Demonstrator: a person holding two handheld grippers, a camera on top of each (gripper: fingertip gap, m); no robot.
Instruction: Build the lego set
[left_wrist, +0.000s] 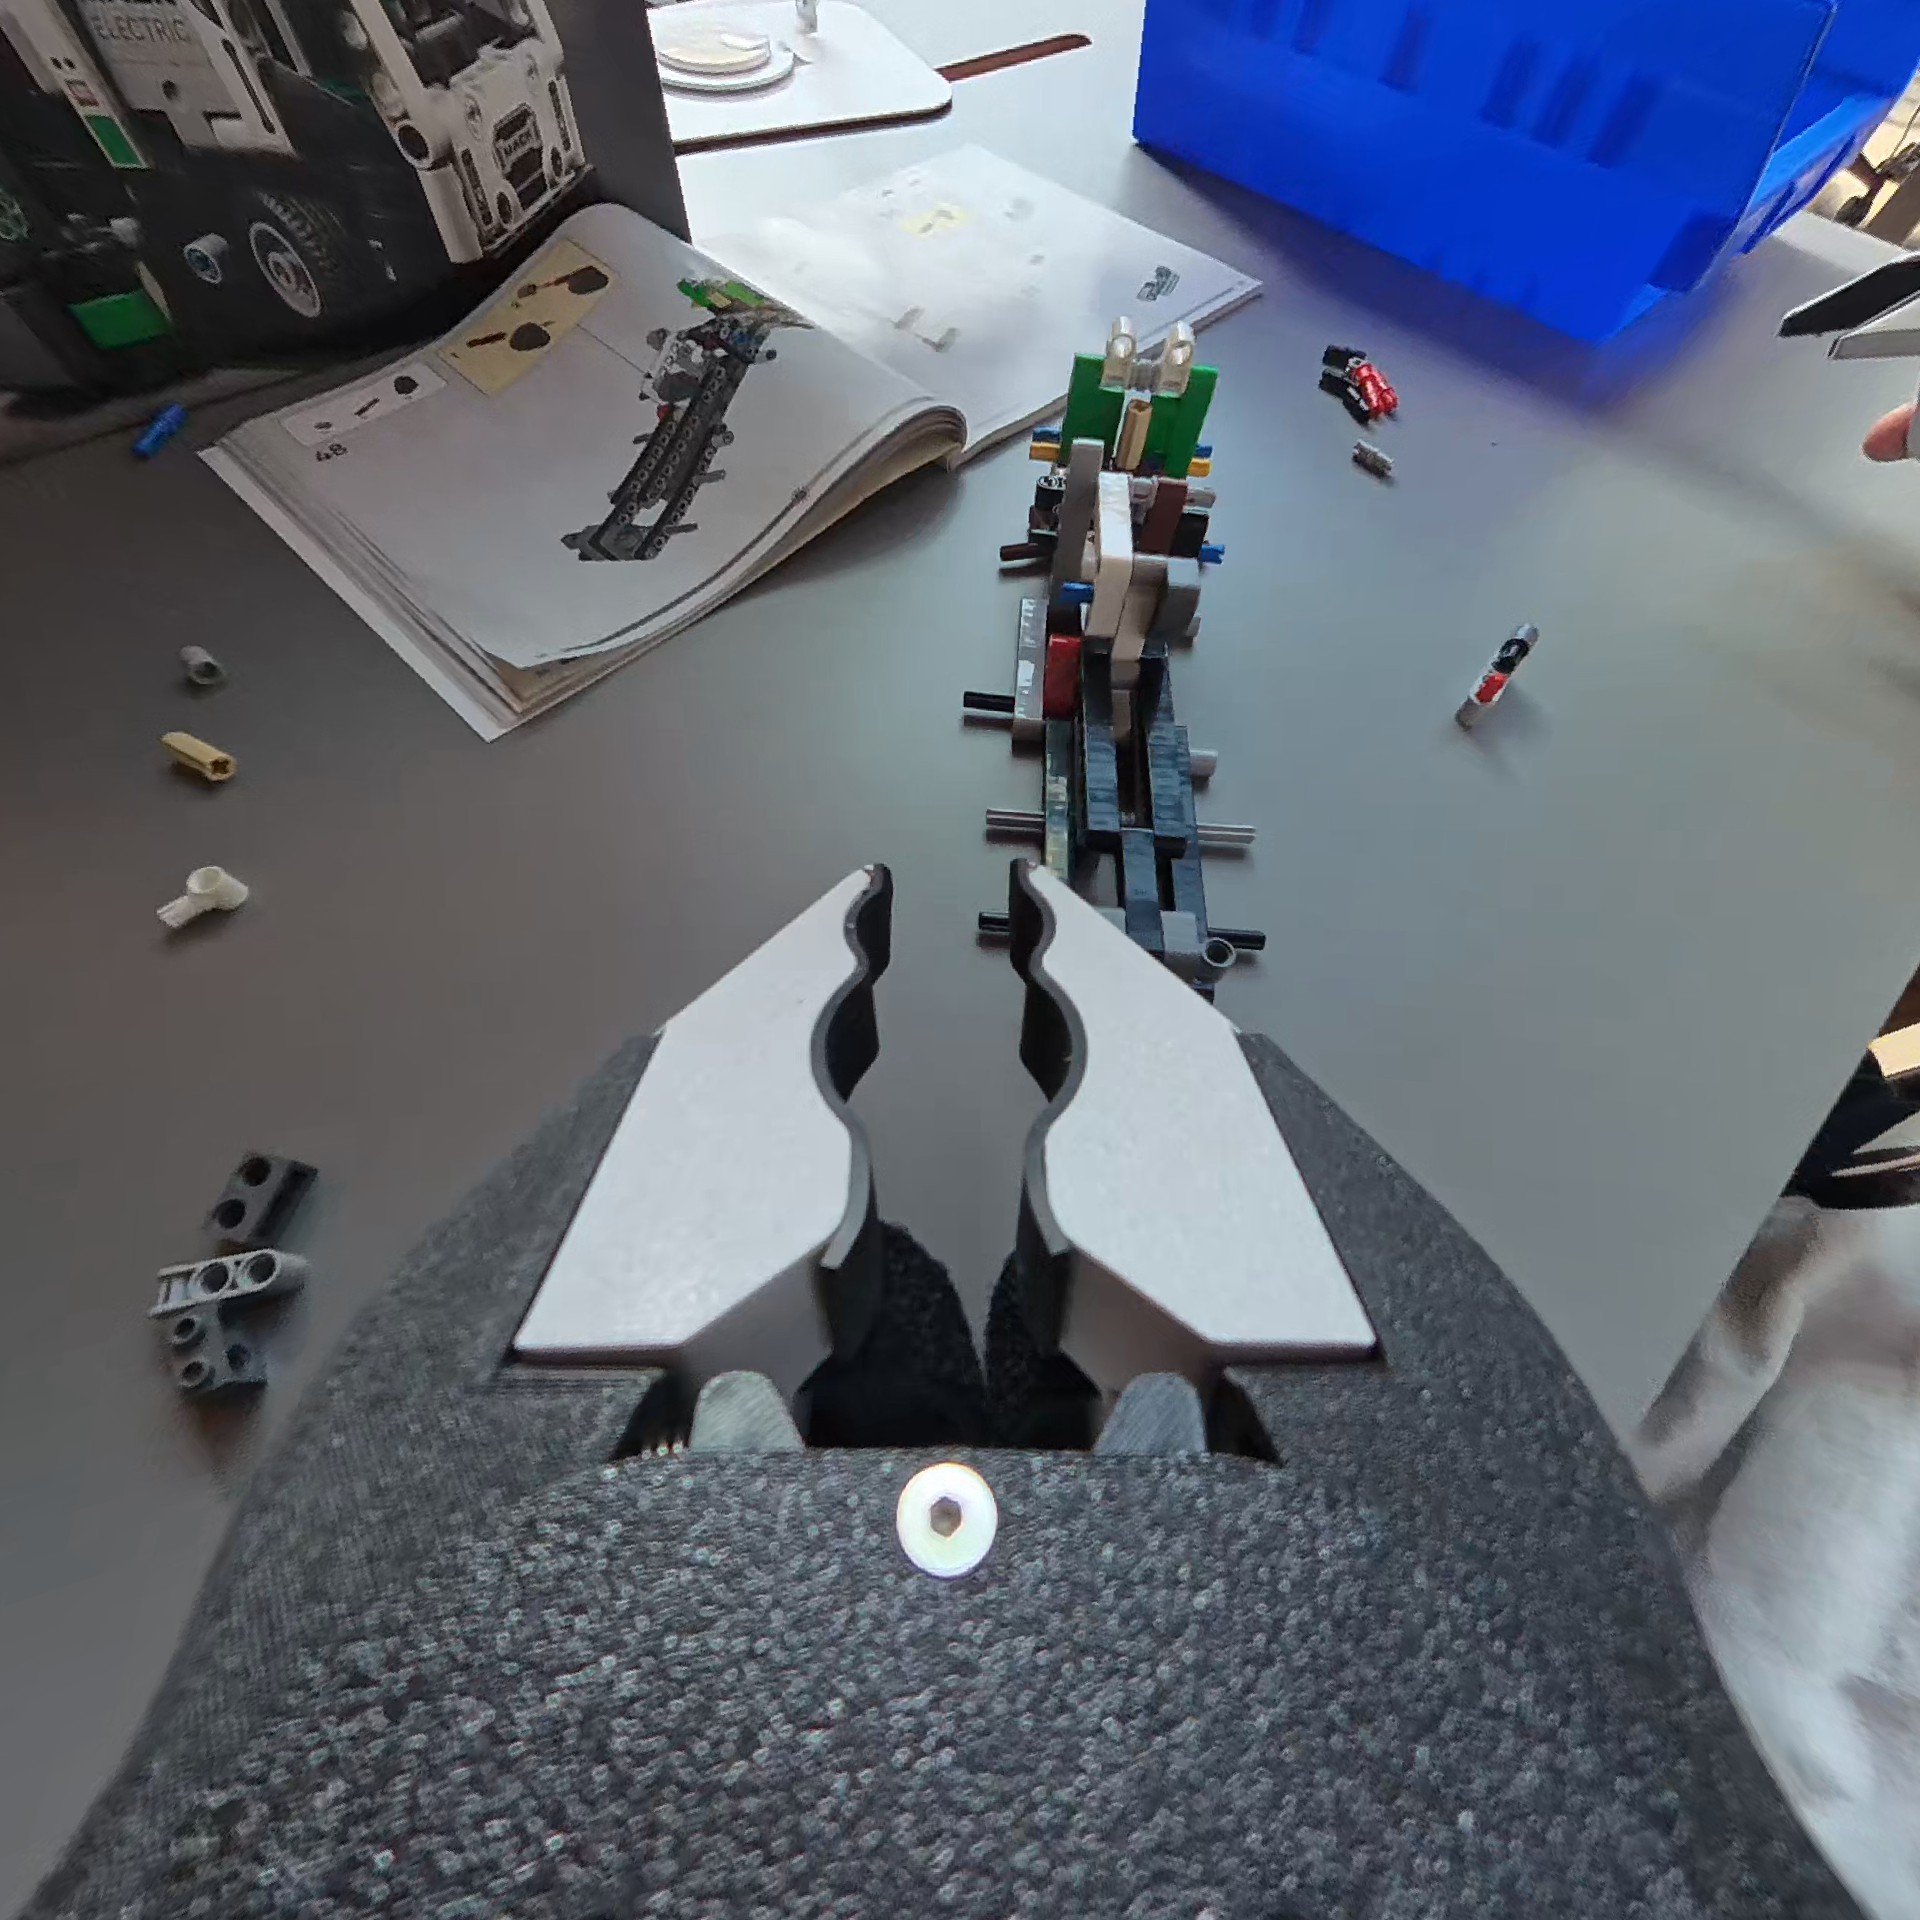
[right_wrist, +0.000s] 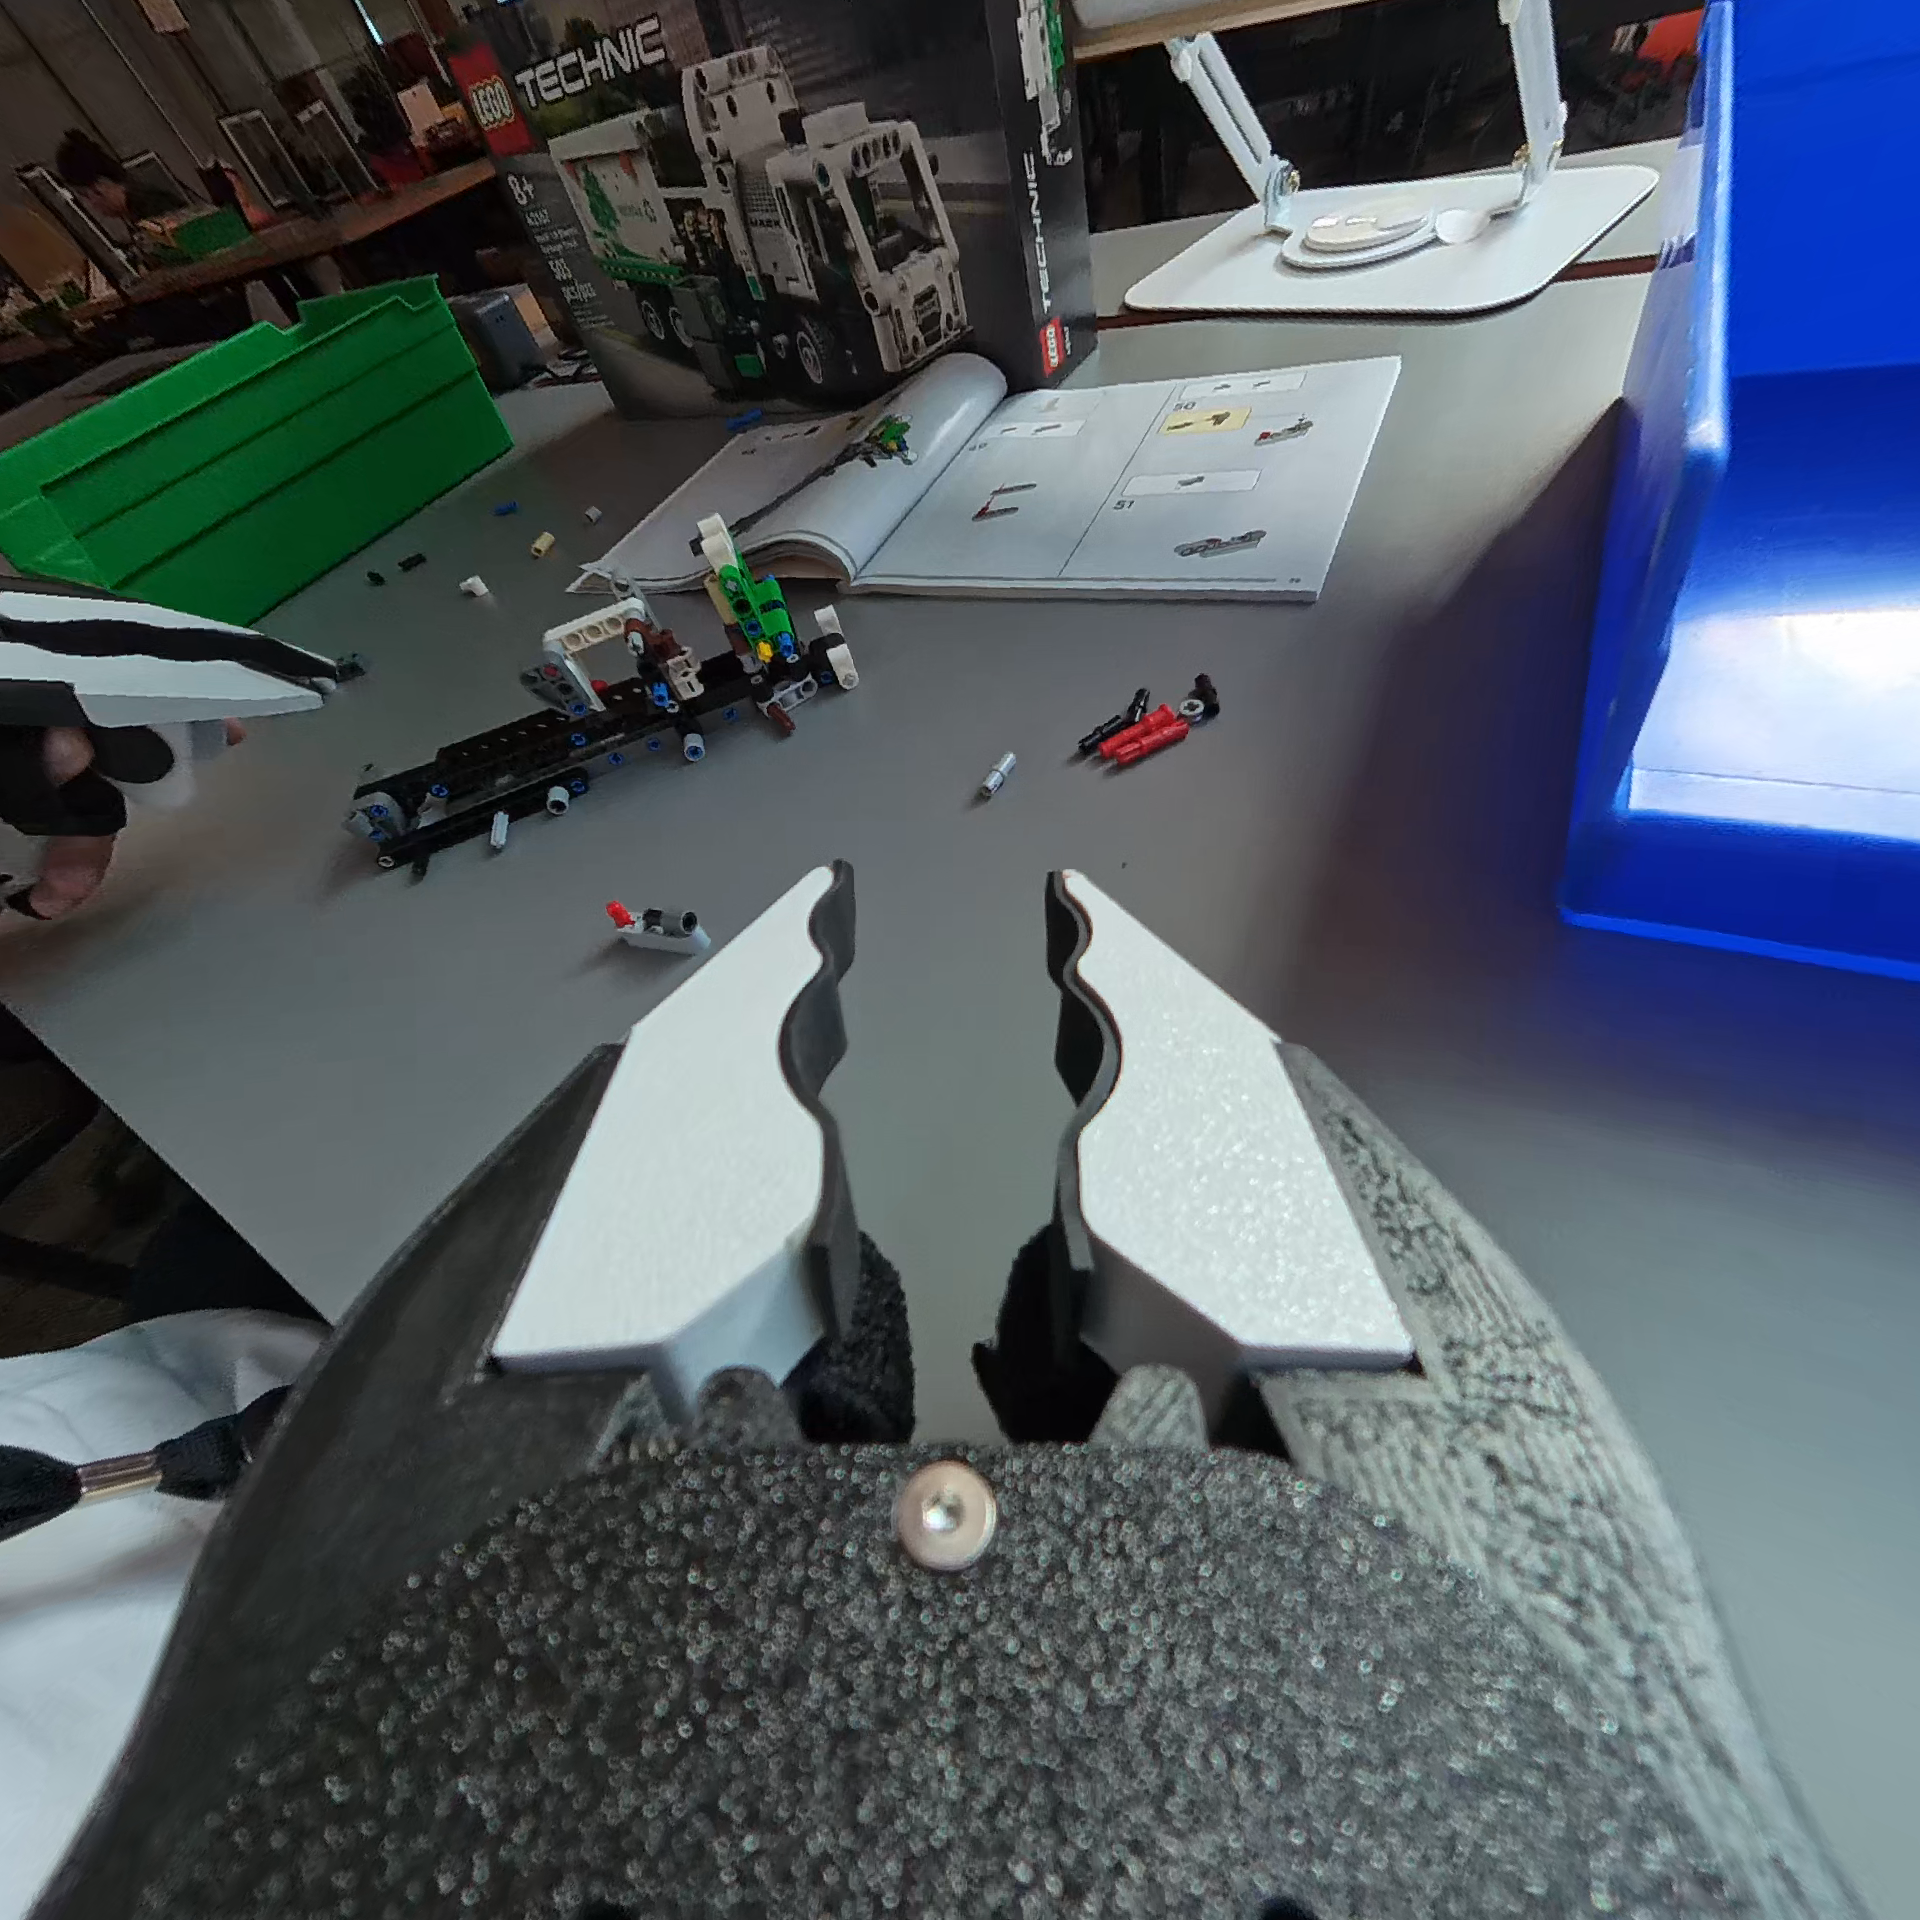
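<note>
At nine o'clock of the left wrist view, small loose plastic pieces are lying scattered on the grey matte tabletop (left_wrist: 623, 935): a tan connector (left_wrist: 200, 755), a white pin joiner (left_wrist: 206, 894) and two dark grey perforated connector blocks (left_wrist: 223, 1288). They are probably light and skittish, best pinched across flat sides. At eleven o'clock the open paper instruction booklet (left_wrist: 582, 457) is resting beside the printed cardboard set box (left_wrist: 291, 156).

The left gripper (left_wrist: 951, 904) is hovering with jaws spread and empty, its right finger just overlapping the near end of the long half-built black-and-green plastic lego chassis (left_wrist: 1127, 665), which is running toward twelve o'clock. It looks rigid along its beams but delicate at the protruding axles and tall green top; gripping the dark side beams seems safest.

The right gripper (right_wrist: 951, 883) is likewise hanging parted, holding nothing, with bare table ahead. Red and black pins (right_wrist: 1143, 722) are lying at one o'clock; the big blue plastic bin (right_wrist: 1766, 520) is crowding three o'clock.
</note>
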